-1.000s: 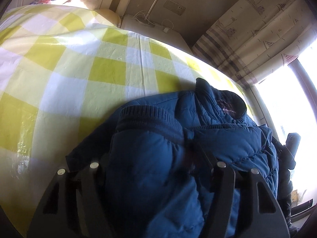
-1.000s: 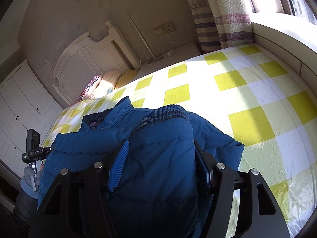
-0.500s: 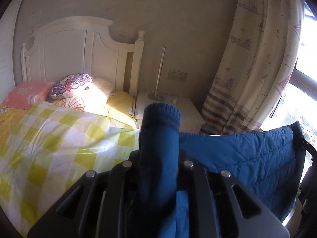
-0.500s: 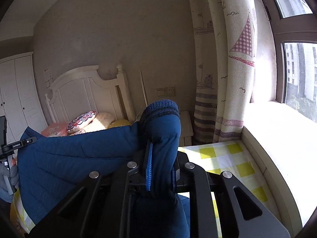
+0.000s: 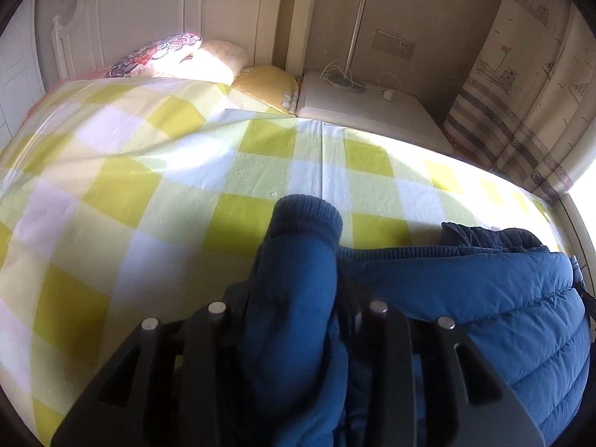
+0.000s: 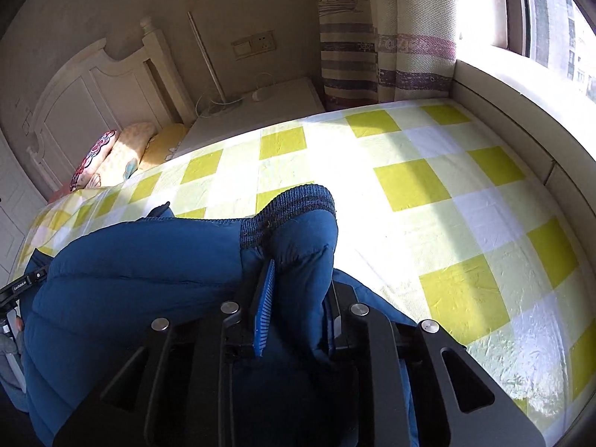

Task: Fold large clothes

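Note:
A blue padded jacket (image 5: 484, 305) hangs between my two grippers above a bed with a yellow and white checked sheet (image 5: 149, 186). My left gripper (image 5: 298, 298) is shut on one end of the jacket's ribbed hem (image 5: 305, 219), which sticks up between the fingers. My right gripper (image 6: 294, 290) is shut on the other end of the hem (image 6: 294, 201). In the right wrist view the jacket (image 6: 130, 279) stretches to the left, toward the left gripper (image 6: 22, 287) at the frame edge. The sheet (image 6: 428, 186) lies below and beyond it.
Pillows (image 5: 186, 56) lie by the white headboard (image 5: 186, 7). A white bedside cabinet (image 5: 372, 111) with cables stands beside the bed. Curtains (image 6: 391, 37) and a window ledge (image 6: 521, 111) run along the bed's far side.
Both grippers closed on the jacket's hem, lifted it high off the bed, and have now come back down toward the sheet, still holding it.

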Action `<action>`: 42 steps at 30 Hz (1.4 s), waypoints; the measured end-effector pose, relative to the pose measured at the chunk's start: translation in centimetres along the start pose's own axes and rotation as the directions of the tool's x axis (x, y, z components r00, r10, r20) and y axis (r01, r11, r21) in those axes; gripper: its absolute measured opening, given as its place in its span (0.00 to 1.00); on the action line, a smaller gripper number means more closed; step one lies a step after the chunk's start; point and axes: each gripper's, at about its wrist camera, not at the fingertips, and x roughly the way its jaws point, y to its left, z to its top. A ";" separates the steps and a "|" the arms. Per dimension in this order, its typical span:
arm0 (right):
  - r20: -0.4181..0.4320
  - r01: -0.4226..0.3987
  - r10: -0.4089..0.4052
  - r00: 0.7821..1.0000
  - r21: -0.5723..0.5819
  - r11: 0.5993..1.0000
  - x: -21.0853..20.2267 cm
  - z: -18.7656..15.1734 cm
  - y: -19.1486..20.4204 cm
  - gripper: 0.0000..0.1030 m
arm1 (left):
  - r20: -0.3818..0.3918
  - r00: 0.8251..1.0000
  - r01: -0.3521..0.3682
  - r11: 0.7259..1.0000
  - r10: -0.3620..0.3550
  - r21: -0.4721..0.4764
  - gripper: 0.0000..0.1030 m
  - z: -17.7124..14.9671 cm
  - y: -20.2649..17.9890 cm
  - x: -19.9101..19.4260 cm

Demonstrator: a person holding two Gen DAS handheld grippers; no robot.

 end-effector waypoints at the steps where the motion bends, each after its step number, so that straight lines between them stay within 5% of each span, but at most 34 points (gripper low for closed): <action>1: -0.004 -0.009 0.009 1.000 0.015 1.000 0.1 0.0 -0.2 0.36 | -0.001 1.000 -0.010 1.000 0.010 -0.020 0.53 0.1 0.3 0.0; 4: 0.015 -0.051 0.050 0.999 0.079 0.996 -0.5 0.4 -0.9 0.60 | 0.065 0.998 0.007 0.996 -0.001 -0.084 0.68 0.3 1.3 -1.8; 7: 0.169 -0.029 0.010 0.986 0.112 0.993 -4.7 1.0 -0.8 0.61 | 0.258 0.965 -0.005 0.988 0.044 -0.152 0.80 -0.1 1.8 -6.9; 9: 0.219 -0.062 0.051 0.974 0.042 0.997 -6.8 1.8 1.6 0.61 | 0.383 0.924 0.055 0.985 0.011 -0.161 0.87 -0.2 0.9 -10.3; 10: 0.211 -0.063 0.068 0.975 -0.028 0.998 -7.3 2.3 3.7 0.61 | 0.384 0.923 0.065 0.990 -0.013 -0.123 0.87 0.3 -0.5 -10.9; 13: 0.146 -0.039 0.088 0.985 -0.313 0.949 -6.8 2.8 11.9 0.61 | 0.217 0.974 0.047 0.996 -0.063 0.077 0.87 2.0 -6.8 -9.2; 16: 0.092 -0.066 0.127 0.988 -0.488 0.870 -5.1 1.8 18.1 0.58 | 0.177 0.984 -0.020 0.982 -0.014 0.188 0.87 1.4 -11.4 -6.6; 21: -0.037 -0.035 0.016 0.999 -0.569 0.822 0.7 0.1 21.2 0.48 | 0.064 0.996 -0.080 0.956 0.065 0.282 0.87 -0.5 -14.2 -1.2; 24: -0.102 -0.072 0.022 0.995 -0.523 0.849 3.5 -0.8 19.6 0.49 | -0.024 0.998 -0.050 0.968 0.057 0.247 0.90 -1.2 -13.2 1.6; 28: -0.080 -0.033 -0.015 0.997 -0.567 0.823 3.4 -1.9 20.5 0.51 | -0.024 0.997 -0.066 0.961 0.076 0.267 0.93 -1.7 -13.1 2.4; 31: -0.108 -0.080 0.025 0.994 -0.540 0.838 2.6 -0.9 19.5 0.49 | -0.013 0.997 -0.066 0.961 0.072 0.267 0.93 -2.0 -13.0 2.4; 33: -0.041 -0.002 -0.023 0.999 -0.530 0.848 1.6 0.3 17.9 0.49 | -0.015 0.998 -0.055 0.965 0.061 0.257 0.94 -1.9 -12.7 2.4; 38: -0.045 0.037 -0.048 0.998 -0.225 0.974 2.3 3.1 7.7 0.53 | -0.021 0.999 -0.028 0.971 0.034 0.236 0.96 -1.8 -12.5 2.4; 40: -0.063 -0.028 0.023 0.998 -0.088 0.996 2.3 3.5 4.5 0.50 | -0.021 0.999 -0.022 0.973 0.028 0.231 0.96 -1.8 -12.5 2.4; 42: -0.015 0.010 -0.011 1.000 -0.084 0.996 1.2 3.5 3.5 0.52 | -0.021 0.999 -0.024 0.972 0.029 0.232 0.96 -1.8 -12.4 2.4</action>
